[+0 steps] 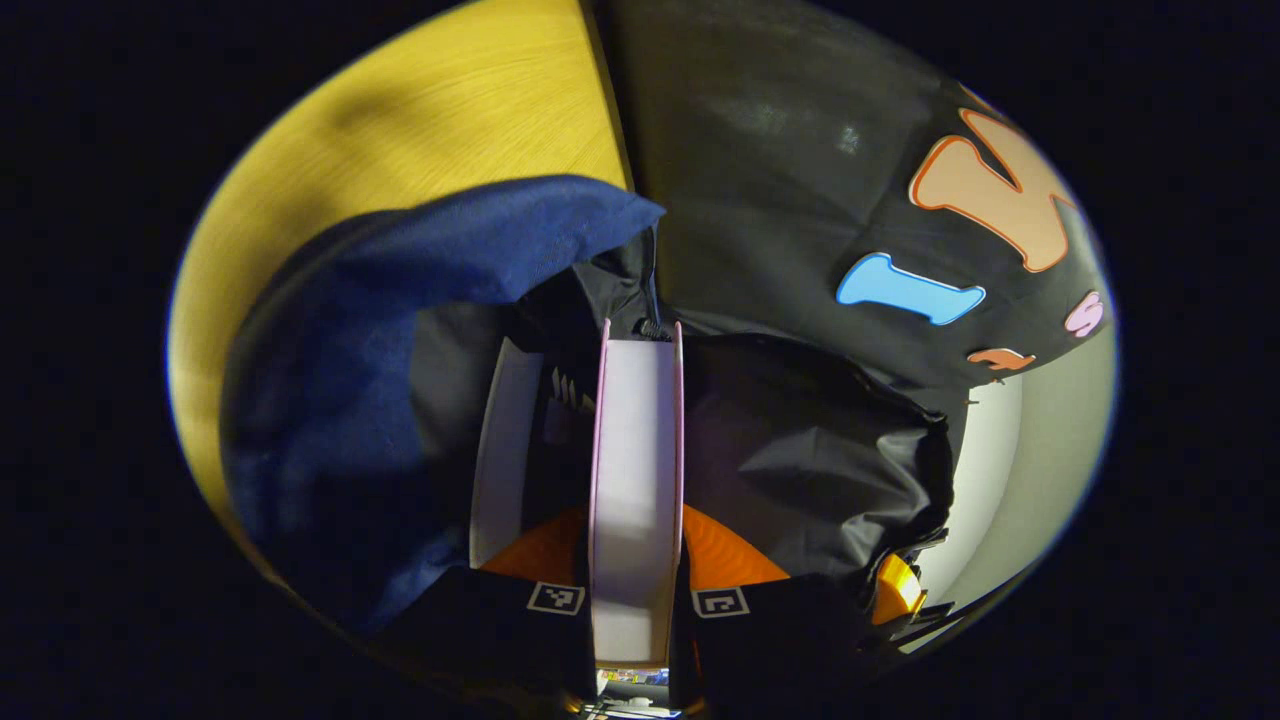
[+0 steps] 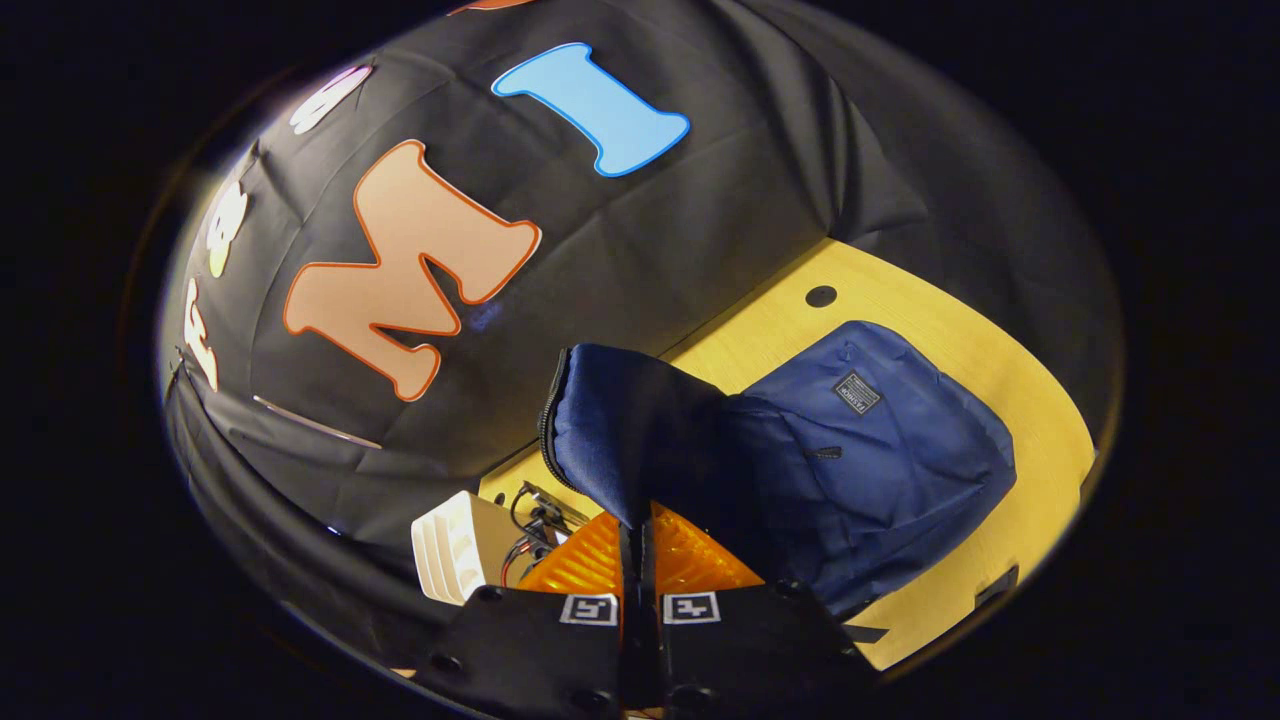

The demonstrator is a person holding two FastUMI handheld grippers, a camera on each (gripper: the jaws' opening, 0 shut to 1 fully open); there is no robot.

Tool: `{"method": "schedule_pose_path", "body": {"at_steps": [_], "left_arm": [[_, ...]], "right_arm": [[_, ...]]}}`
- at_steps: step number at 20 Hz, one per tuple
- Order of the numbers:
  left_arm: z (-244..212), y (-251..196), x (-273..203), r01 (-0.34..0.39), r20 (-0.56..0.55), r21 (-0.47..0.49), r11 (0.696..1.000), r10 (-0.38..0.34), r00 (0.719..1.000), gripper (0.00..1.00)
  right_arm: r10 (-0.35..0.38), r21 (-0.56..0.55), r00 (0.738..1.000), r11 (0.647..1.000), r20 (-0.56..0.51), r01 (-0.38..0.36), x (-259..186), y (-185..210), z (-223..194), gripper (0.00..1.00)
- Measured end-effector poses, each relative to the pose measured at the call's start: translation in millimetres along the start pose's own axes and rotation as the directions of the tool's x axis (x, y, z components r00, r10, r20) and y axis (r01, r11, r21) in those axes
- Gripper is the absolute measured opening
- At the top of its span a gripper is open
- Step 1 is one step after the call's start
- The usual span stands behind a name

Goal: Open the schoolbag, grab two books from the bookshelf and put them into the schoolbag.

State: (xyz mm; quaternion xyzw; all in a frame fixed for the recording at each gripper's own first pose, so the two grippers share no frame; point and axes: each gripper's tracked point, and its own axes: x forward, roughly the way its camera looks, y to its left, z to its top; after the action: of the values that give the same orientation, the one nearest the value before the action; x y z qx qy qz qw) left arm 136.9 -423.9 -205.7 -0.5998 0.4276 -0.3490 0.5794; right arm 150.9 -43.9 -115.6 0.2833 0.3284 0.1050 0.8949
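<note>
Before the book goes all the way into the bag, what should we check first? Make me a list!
1. Left gripper shut on the book: ok.
2. Right gripper pinching the flap of the schoolbag, holding it up: ok.
3. Book pointing into the opening: ok; dark lining lies on both sides of it.
4. Another book already inside, to the left: looks so, cannot tell for sure.
5. Room at the bottom: cannot tell.
6. Schoolbag resting on the table: ok.

Your schoolbag is matt woven cloth with a dull black lining. The book shows smooth paper pages, and your counter is smooth, fine-grained wood.
</note>
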Motion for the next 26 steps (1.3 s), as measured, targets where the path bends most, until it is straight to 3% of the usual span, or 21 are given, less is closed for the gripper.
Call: {"method": "schedule_pose_path", "body": {"at_steps": [8,14,15,17,19,21,22,25,26], "left_arm": [[-15,1,22,0.002,-0.031,0.008,1.000,-0.002,1.000,0.24],[-18,1,22,-0.046,-0.042,0.042,0.998,0.048,0.998,0.28],[-16,5,24,-0.076,-0.043,0.051,0.996,0.079,0.996,0.31],[-21,3,19,-0.099,-0.056,0.068,0.993,0.103,0.993,0.46],[-21,2,18,-0.146,-0.052,0.118,0.982,0.152,0.987,0.67],[-23,3,15,-0.194,-0.062,0.192,0.962,0.210,0.976,0.76],[-23,2,13,-0.214,-0.061,0.228,0.950,0.234,0.970,0.73],[-16,1,2,-0.283,-0.027,0.315,0.906,0.307,0.951,0.94],[-15,2,-2,-0.300,-0.019,0.337,0.892,0.325,0.945,0.94]], "right_arm": [[0.001,0.012,1.000,1.000,0.002,-0.001,-3,-2,0,0.02],[0.003,0.032,1.000,0.999,0.013,-0.003,-6,-8,3,0.03],[0.001,0.033,1.000,0.999,0.014,-0.002,-6,-8,2,0.03],[0.003,0.043,1.000,0.999,0.014,-0.004,-7,-9,2,0.02],[0.003,0.042,1.000,0.999,0.015,-0.004,-7,-10,1,0.03],[0.001,0.039,1.000,0.999,0.017,-0.002,-7,-9,2,0.03],[0.000,0.040,1.000,0.999,0.017,-0.001,-7,-10,2,0.03],[-0.001,0.045,1.000,0.999,0.021,0.000,-7,-10,3,0.03],[-0.003,0.044,1.000,0.999,0.022,0.002,-7,-12,3,0.03]]}}
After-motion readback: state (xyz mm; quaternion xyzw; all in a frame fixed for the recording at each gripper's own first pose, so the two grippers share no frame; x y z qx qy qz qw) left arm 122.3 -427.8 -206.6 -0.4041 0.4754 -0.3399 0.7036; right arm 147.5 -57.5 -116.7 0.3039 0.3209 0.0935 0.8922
